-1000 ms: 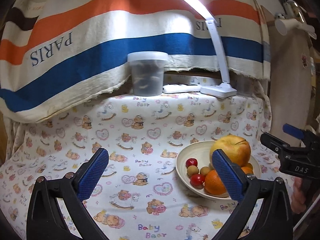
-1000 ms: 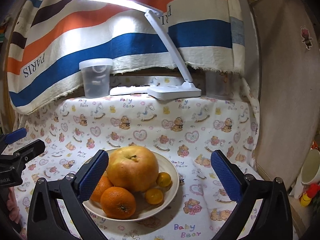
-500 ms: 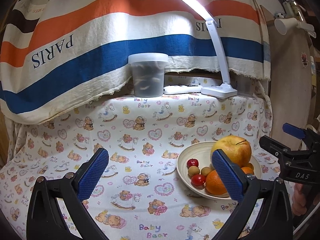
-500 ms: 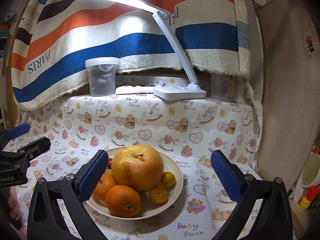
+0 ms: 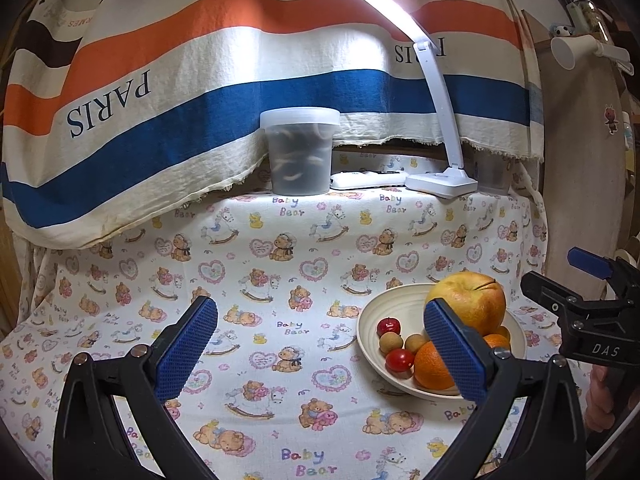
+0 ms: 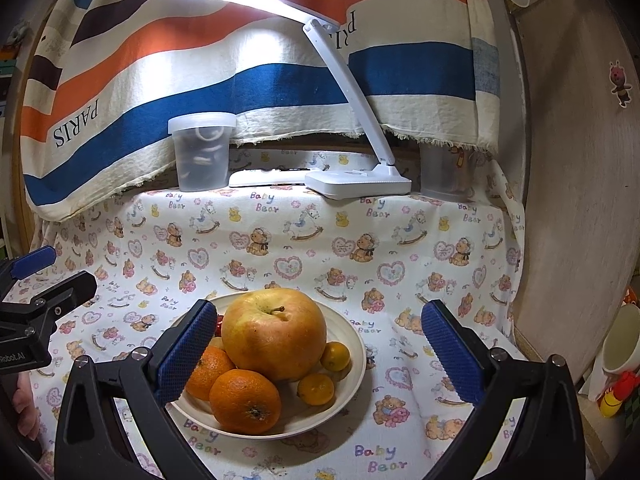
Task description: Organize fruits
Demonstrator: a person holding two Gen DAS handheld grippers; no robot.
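Fruits (image 6: 273,343) all sit piled in the bowl (image 6: 352,344) on the tabletop (image 5: 304,280). I hold left tongs (image 5: 320,350) and right tongs (image 6: 316,350) spread, empty, above it. Sorted already or awaiting unloading, I can't tell.

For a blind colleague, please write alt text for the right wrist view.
A cream bowl of fruit sits on a teddy-bear cloth before the open, empty right gripper: a big apple, two oranges and small yellow citrus. A lit desk lamp and lidded tub stand behind; the left gripper shows at the left edge.
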